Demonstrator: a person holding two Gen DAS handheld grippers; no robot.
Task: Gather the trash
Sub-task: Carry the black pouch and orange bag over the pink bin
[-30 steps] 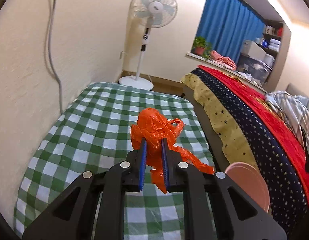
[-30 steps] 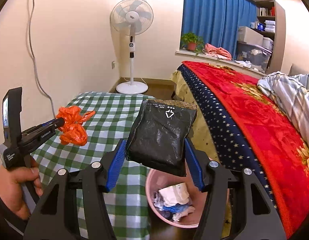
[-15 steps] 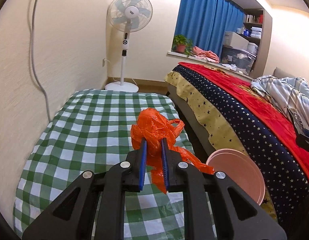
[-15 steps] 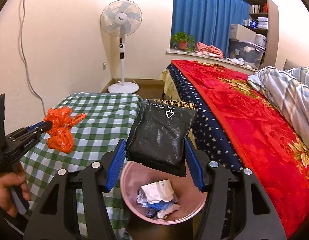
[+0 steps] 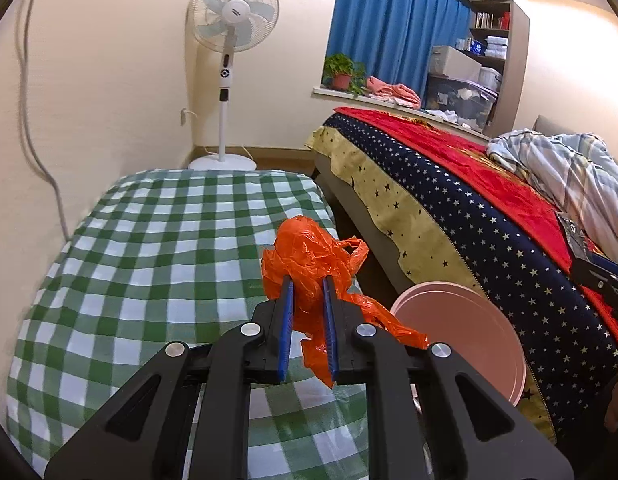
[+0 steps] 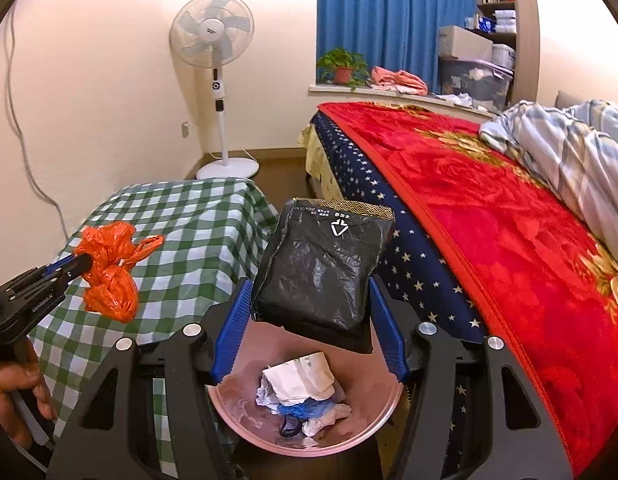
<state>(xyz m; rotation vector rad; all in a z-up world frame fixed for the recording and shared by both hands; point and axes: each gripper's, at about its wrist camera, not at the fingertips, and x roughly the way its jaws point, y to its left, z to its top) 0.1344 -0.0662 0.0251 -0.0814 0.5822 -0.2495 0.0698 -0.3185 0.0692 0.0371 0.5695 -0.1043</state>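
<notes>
Over the pink bin point(image 6: 383, 410) on the floor, between the bed point(image 6: 489, 216) and the checked table point(image 6: 197, 224), the right gripper point(image 6: 309, 296) holds a flat black packet point(image 6: 321, 268) by its two sides, blue fingers point(image 6: 233, 322) spread wide to span it. The packet hangs just above the bin's mouth, tilted, its printed end away from the hand. Crumpled paper point(image 6: 297, 376) and blue scraps lie in the bin below. To the left, above the table's green-and-white cloth, the left gripper point(image 5: 307, 280) has its fingers drawn narrow on a crumpled orange bag point(image 5: 309, 256), which bulges out ahead of the tips and trails down beneath them. From that side the bin point(image 5: 461, 320) shows just right of the bag. A hand point(image 6: 13, 392) grips the left tool's handle.
</notes>
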